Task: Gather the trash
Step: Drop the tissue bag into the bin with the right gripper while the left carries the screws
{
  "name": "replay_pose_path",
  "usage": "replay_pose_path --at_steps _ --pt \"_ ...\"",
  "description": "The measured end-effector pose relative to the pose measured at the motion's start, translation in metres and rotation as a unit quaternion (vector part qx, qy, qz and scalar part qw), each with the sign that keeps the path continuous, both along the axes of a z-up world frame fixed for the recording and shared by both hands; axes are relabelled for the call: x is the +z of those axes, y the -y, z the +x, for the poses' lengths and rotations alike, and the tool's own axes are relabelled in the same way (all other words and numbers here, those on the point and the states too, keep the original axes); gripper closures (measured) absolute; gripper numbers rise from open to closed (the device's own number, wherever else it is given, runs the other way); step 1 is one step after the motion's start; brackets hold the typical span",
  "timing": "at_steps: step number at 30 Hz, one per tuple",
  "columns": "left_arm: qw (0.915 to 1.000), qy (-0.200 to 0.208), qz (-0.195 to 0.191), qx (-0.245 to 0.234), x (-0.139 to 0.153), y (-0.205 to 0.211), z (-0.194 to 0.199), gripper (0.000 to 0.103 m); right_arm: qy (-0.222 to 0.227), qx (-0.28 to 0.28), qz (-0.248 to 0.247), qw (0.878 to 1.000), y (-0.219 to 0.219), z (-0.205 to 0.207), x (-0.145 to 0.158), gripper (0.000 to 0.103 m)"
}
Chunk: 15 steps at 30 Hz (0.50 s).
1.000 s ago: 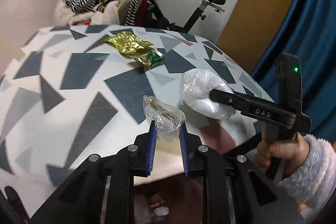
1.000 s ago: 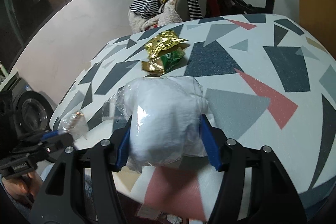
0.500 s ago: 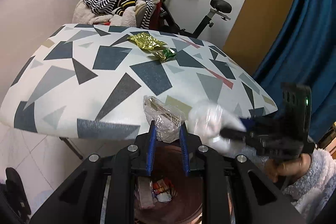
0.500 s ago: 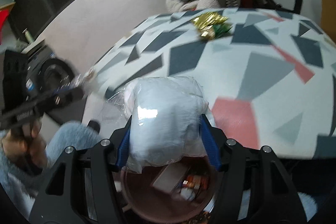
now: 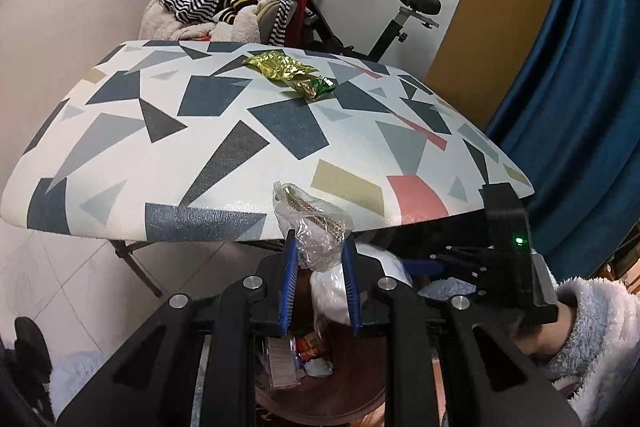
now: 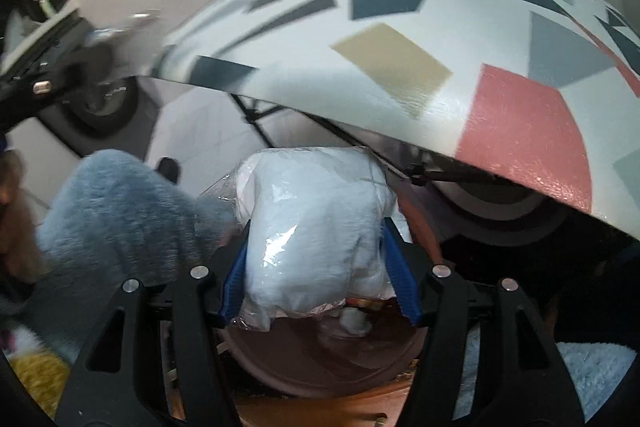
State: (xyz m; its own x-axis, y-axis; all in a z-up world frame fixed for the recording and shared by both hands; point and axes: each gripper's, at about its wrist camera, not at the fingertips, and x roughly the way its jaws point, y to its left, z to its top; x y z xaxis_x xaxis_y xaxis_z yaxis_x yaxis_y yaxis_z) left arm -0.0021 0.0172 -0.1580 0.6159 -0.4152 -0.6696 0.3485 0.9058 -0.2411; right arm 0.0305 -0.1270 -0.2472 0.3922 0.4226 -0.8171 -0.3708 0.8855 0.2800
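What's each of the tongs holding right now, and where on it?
Left tongs: the small clear wrapper, pinched at its lower end. Right tongs: the white bag, squeezed across its lower middle, above the bin.

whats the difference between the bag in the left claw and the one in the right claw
The clear bag in the left claw is small, see-through and crumpled, with a brownish strip inside; the white bag in the right claw is far bulkier, stuffed with white material. The clear bag leaves the pads close together; the white bag bulges past its pads and spreads them wide. Both are clear plastic, pinched between blue pads, and held above the brown bin.
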Motion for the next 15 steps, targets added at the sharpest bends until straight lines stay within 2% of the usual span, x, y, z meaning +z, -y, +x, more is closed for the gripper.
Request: replay_pose_path --at_steps 5,10,13,15 --pt "0.9999 -0.01 0.0 0.005 -0.007 -0.002 0.0 0.082 -0.002 -0.003 -0.009 1.0 -0.008 -0.002 -0.006 0.037" --pt "0.9999 -0.013 0.003 0.001 -0.012 0.0 -0.001 0.082 -0.008 -0.002 -0.02 1.0 -0.011 0.002 -0.01 0.026" --pt "0.9999 -0.015 0.003 0.0 -0.014 -0.001 -0.002 0.082 0.007 -0.003 -0.009 1.0 -0.005 -0.001 -0.007 0.016" --pt "0.9999 -0.017 0.002 0.0 -0.016 -0.001 -0.002 0.082 0.023 -0.012 -0.001 1.0 -0.001 -0.005 0.0 0.014"
